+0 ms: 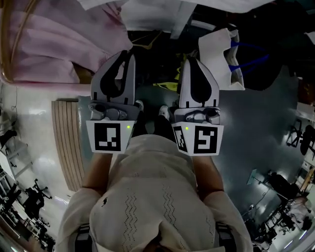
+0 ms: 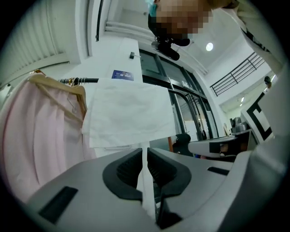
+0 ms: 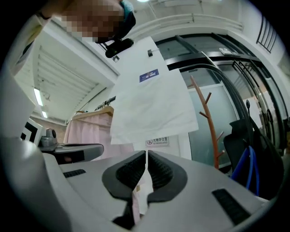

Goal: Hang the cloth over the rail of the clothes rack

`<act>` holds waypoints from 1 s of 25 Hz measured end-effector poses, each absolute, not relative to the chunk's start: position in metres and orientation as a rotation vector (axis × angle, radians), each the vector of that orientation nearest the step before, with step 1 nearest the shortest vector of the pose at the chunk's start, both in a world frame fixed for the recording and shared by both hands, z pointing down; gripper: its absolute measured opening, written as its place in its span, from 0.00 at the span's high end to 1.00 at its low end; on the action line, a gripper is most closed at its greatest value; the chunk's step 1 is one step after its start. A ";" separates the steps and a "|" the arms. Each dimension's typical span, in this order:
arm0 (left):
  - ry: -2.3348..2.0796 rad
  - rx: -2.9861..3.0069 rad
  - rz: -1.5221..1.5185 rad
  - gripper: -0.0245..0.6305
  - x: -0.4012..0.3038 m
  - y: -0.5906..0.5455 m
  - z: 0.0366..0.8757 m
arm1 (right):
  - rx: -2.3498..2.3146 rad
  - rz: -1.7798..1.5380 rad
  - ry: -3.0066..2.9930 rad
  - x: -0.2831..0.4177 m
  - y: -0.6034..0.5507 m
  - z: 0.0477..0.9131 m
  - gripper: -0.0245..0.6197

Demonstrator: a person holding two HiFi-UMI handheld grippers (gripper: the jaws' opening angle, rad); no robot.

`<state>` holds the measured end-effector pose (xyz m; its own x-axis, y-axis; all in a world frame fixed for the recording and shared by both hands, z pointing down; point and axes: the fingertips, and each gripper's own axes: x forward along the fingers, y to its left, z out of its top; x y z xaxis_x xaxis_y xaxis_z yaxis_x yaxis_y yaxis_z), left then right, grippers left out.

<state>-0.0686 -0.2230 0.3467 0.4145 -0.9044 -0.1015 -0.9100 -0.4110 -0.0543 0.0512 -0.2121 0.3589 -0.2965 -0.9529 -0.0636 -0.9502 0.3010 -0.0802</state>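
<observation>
Head view looked down past the person's pale knitted top (image 1: 147, 197) to both tools held up side by side. The left gripper (image 1: 125, 55) sat left of centre and the right gripper (image 1: 193, 63) just beside it. Each pointed toward the upper edge of the frame, where the white rectangular fabric cloth (image 1: 157, 14) spread.

In the left gripper view we saw its jaws pressed together on a thin strip of the cloth's lower edge. The sheet rose from them to fill the middle of the frame, with a small blue label (image 2: 122, 74) near its top. The right gripper view showed the same: jaws closed on a fold of the hem, the sheet fanning out above. Both tools therefore held the cloth by one edge.

At the upper left of the left gripper view, the dark metal rail (image 2: 87, 80) of the clothes rack ran toward the cloth's left corner. It carried a pink garment (image 2: 36, 136) on a wooden hanger (image 2: 59, 84). We could not tell whether the cloth touched the rail; it seemed to lie just beside the hanger.

We judged the step in hand to be the carry, with the cloth gripped and lifted but not yet draped. The next move would call for bringing the free edge above a bare stretch of rail right of the pink garment and passing it over. Both sides would then be lowered evenly before the jaws parted. Letting go early would risk the cloth sliding off.
</observation>
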 end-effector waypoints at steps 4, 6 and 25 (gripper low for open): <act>1.587 -2.560 -0.025 0.90 -0.060 -0.217 0.363 | -1.836 -0.080 2.431 0.052 -0.211 0.368 0.92; 1.582 -2.554 -0.068 0.90 -0.058 -0.212 0.370 | -1.850 -0.055 2.437 0.055 -0.208 0.368 0.92; 1.574 -2.636 -0.036 0.90 -0.056 -0.193 0.381 | -1.763 0.034 2.556 0.025 -0.180 0.368 0.92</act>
<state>-0.0560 -0.1931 0.3806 0.4745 -0.8801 -0.0166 -0.8785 -0.4722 -0.0730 0.0252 -0.1803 0.3677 -0.3551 -0.9339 -0.0424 -0.9347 0.3555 -0.0023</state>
